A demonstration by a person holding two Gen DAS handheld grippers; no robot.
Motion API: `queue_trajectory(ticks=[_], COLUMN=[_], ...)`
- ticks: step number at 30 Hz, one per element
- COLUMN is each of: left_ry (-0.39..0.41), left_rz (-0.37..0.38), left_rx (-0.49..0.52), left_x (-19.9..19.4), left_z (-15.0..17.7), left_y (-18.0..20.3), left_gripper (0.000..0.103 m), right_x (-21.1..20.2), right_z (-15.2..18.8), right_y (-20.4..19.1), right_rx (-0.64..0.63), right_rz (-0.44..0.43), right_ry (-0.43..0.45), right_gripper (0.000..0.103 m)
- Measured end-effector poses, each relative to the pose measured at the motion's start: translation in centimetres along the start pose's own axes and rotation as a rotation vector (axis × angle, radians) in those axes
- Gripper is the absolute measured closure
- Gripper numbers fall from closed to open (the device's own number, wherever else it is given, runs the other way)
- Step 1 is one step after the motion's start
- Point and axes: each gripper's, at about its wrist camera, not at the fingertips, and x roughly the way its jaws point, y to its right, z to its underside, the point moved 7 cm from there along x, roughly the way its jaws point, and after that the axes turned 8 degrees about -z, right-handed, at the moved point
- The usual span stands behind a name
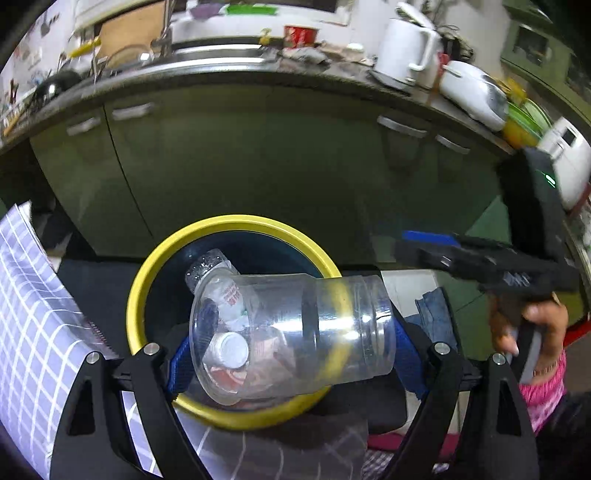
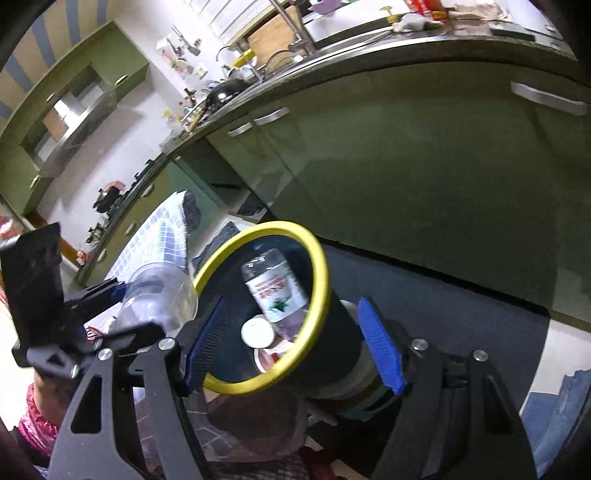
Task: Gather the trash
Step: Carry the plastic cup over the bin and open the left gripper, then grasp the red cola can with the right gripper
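Clear plastic jar (image 1: 295, 332) clamped sideways in left tongs (image 1: 291, 343) over yellow-rimmed bin (image 1: 147, 266); right tongs (image 2: 295, 343) grip bin body.

We're in a home kitchen here. A long run of glossy green cabinet doors (image 2: 424, 177) with silver bar handles sits under a dark stone counter (image 1: 229, 75). Up top there's a stainless steel sink (image 1: 218, 51) with a tall chrome tap (image 2: 295, 26), a white electric kettle (image 1: 406, 48), and a black wok (image 2: 225, 92) further along, with green wall cupboards (image 2: 74, 85) above white walls.
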Motion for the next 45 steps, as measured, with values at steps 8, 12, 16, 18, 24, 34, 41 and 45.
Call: queue_trajectory(ticks=[8, 12, 16, 18, 24, 34, 41, 45], left_ry=[0.07, 0.194, 0.295, 0.324, 0.364, 0.338, 0.306, 0.313], left_rz=[-0.038, -0.072, -0.122, -0.169, -0.37, -0.613, -0.68, -0.667], left_rx=[-0.04, -0.081, -0.169, -0.218, -0.359, -0.624, -0.69, -0.687], left_x=[-3.6, -9.7, -16.2, -19.0, -26.2, -33.0, -33.5, -33.1], left_z=[0.0, 1.2, 4.3, 6.7, 15.1, 30.6, 36.2, 37.1], left_y=[-1.3, -3.0, -6.0, -7.8, -13.6, -20.6, -22.3, -22.4], left_gripper=[0.005, 0.005, 0.005, 0.005, 0.005, 0.005, 0.005, 0.005], right_x=[0.2, 0.9, 2.2, 2.9, 5.1, 9.7, 13.2, 15.6], right_z=[0.2, 0.6, 1.1, 1.2, 2.3, 5.5, 8.4, 10.8], right_y=[0.4, -1.1, -3.4, -4.7, -9.5, -21.5, -31.8, -37.1], right_rx=[0.008, -0.017, -0.064, -0.09, -0.18, -0.418, -0.495, -0.439], right_rz=[0.01, -0.01, -0.031, -0.041, -0.076, -0.162, -0.272, -0.31], right_ry=[-0.001, -0.015, -0.049, -0.068, -0.133, -0.32, -0.564, -0.722], right_gripper=[0.034, 0.034, 0.034, 0.034, 0.034, 0.032, 0.032, 0.017])
